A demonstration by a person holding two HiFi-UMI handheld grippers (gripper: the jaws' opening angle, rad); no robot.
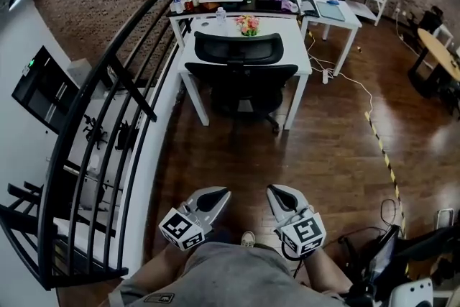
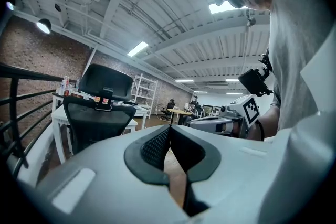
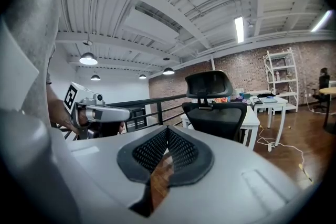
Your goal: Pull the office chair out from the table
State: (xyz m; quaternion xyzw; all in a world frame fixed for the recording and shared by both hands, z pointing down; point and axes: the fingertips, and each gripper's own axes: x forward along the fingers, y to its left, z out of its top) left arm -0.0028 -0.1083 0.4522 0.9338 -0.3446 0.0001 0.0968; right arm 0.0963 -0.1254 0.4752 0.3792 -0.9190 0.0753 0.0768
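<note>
The office chair [image 1: 241, 72] was seen tucked in at the white table [image 1: 298, 47], its back turned toward the person and well apart from both tools. The left gripper [image 1: 224, 193] and right gripper [image 1: 273, 191] were held side by side above the wooden floor [image 1: 323, 154], each with its jaws pressed together on nothing

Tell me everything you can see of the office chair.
The office chair is black, with a wide mesh-looking backrest and a separate headrest on a short stem above it. It stands upright on the wooden floor, pushed in at the white table, its back toward the head camera. Part of its base with a caster shows below. The seat is hidden. Neither gripper is near it.
</note>
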